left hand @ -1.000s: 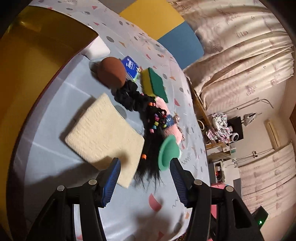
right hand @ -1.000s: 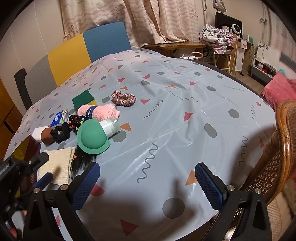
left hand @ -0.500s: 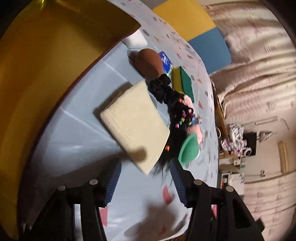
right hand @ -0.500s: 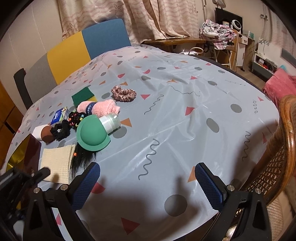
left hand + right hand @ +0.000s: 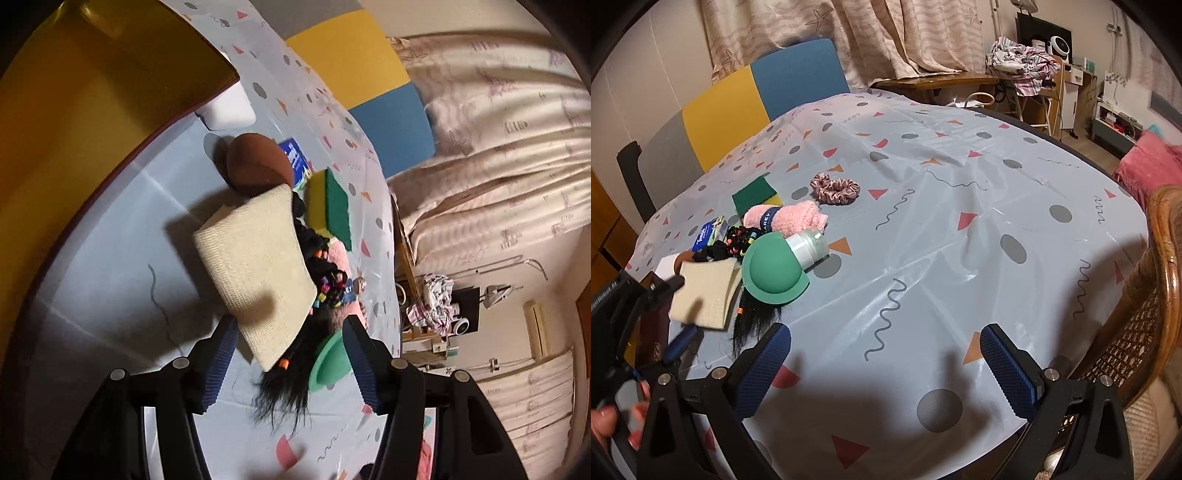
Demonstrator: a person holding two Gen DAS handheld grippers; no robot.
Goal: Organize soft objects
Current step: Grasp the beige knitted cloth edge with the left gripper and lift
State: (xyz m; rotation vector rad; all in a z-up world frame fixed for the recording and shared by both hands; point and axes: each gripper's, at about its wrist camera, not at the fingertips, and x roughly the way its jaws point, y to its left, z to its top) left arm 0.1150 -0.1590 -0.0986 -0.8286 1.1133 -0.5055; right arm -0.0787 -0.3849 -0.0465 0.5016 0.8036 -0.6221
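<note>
Since a second ago the left gripper (image 5: 288, 354) has closed in on the cream woven cloth (image 5: 255, 266), whose near corner now sits between its spread jaws; grip unclear. The right gripper (image 5: 886, 354) hovers agape over the patterned grey tablecloth (image 5: 960, 206).

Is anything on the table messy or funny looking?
Yes. The soft things lie in a jumbled heap at one side of the table: a black hairpiece with coloured beads pokes out from under a green cap, and the beige cloth is tilted up off the table.
</note>
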